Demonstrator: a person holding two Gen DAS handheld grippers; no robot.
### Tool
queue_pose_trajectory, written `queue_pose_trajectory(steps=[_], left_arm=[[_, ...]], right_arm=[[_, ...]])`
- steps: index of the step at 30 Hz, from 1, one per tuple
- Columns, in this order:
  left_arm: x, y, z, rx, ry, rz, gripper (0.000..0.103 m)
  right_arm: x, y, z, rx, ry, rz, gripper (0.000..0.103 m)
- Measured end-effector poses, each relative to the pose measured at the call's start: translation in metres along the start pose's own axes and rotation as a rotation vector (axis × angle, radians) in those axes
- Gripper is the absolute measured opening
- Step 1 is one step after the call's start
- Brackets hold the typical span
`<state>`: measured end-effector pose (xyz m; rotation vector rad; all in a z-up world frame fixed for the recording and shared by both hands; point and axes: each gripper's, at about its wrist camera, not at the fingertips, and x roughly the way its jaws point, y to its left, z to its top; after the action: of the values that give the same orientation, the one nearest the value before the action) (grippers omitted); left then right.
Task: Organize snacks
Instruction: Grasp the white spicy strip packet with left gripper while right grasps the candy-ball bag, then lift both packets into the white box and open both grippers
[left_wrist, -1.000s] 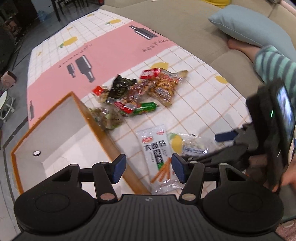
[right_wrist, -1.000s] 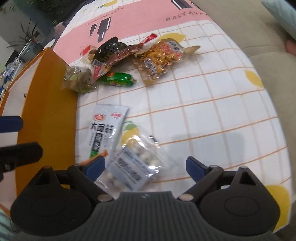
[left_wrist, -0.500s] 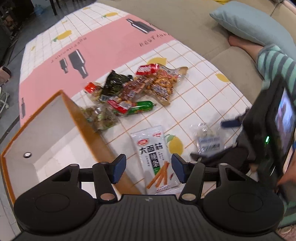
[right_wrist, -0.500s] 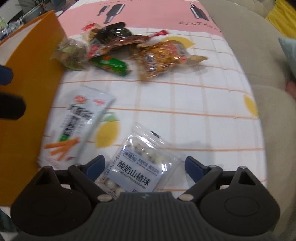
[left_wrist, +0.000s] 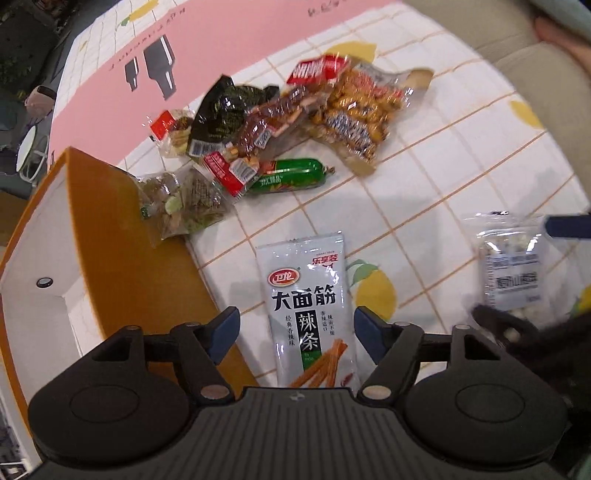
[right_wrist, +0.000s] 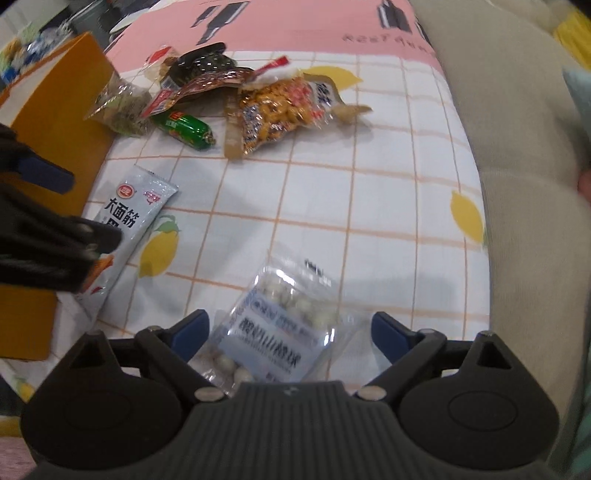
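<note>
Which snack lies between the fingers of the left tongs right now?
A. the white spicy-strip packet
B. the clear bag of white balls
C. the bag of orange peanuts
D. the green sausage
A: the white spicy-strip packet lies on the cloth between the opening, untouching jaws of the left tongs.

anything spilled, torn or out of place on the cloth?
Nothing spilled or visibly torn. Oddest is the jumbled snack pile, packets overlapping, one clear bag leaning against the orange box. All snacks remain outside the box.
</note>
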<state>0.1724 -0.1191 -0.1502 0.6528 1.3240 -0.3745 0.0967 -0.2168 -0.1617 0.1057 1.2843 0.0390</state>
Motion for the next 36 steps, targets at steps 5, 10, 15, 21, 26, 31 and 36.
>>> queue_pose_trajectory(steps=[5, 10, 15, 21, 26, 31, 36], left_arm=[[0.021, -0.008, 0.008, 0.008, 0.062, 0.023, 0.085], [0.023, 0.000, 0.010, -0.084, 0.068, -0.063, 0.066], [0.020, 0.008, 0.007, -0.179, 0.013, -0.205, 0.062], [0.008, 0.022, -0.001, -0.269, -0.061, -0.288, 0.065], [-0.003, 0.009, -0.007, -0.162, -0.061, -0.218, 0.087], [0.009, -0.012, -0.018, -0.083, -0.063, -0.145, 0.088], [0.010, -0.009, -0.016, -0.101, -0.073, -0.141, 0.092]], right_arm=[[-0.002, -0.002, -0.008, 0.054, 0.022, 0.004, 0.093], [-0.001, -0.004, -0.009, 0.078, 0.037, 0.032, 0.087], [-0.002, 0.001, -0.005, 0.025, -0.012, 0.031, 0.072], [-0.003, -0.009, 0.000, 0.039, -0.047, 0.047, 0.069], [-0.022, -0.024, -0.009, 0.155, -0.086, 0.050, 0.091], [-0.011, -0.022, -0.015, 0.205, -0.026, 0.042, 0.083], [-0.008, -0.017, -0.017, 0.189, -0.049, 0.012, 0.082]])
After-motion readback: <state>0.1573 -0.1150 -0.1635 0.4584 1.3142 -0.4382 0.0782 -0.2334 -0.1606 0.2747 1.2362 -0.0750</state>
